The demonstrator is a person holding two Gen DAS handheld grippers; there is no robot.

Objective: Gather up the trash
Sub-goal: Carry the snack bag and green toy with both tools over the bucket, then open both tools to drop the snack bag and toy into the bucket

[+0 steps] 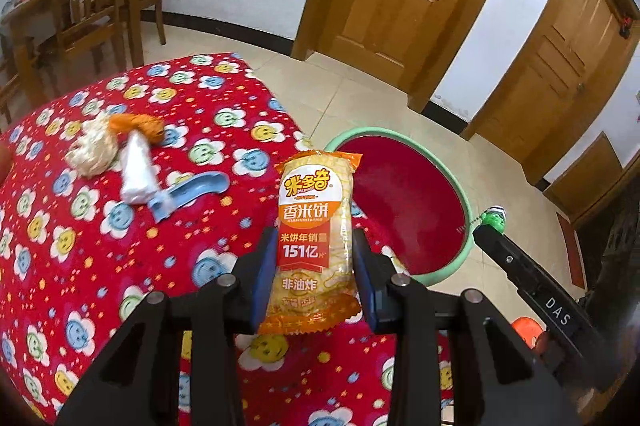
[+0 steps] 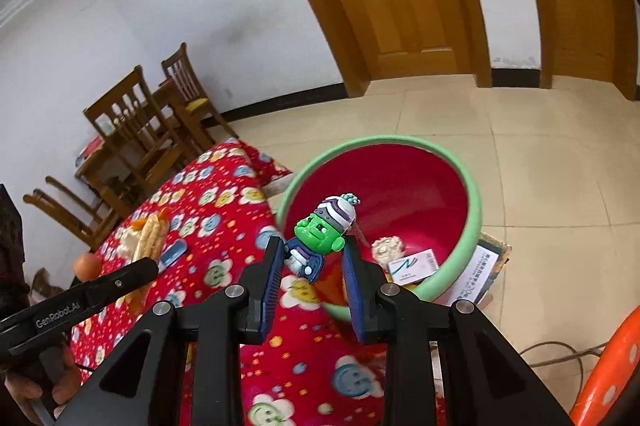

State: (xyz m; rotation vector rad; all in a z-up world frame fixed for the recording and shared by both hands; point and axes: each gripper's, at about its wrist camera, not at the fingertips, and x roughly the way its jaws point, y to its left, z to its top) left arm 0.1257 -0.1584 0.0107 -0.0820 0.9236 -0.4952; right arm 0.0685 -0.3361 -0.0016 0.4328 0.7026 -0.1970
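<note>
Two loads are in hand. In the left wrist view, your left gripper [image 1: 314,258] has its fingers narrowed on the rice cracker packet [image 1: 314,230], held upright above the bench [image 1: 80,266], short of the red basin [image 1: 404,202] on the floor. Carry it clear over the green rim before releasing. In the right wrist view, your right gripper [image 2: 312,266] pinches the green toy figure [image 2: 320,234], above the basin's near rim [image 2: 460,246]; go further in, then let go.

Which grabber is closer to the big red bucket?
Right. The right gripper, holding the green toy, is over the bucket's rim; the left gripper, with the snack packet, is over the table beside it.
</note>
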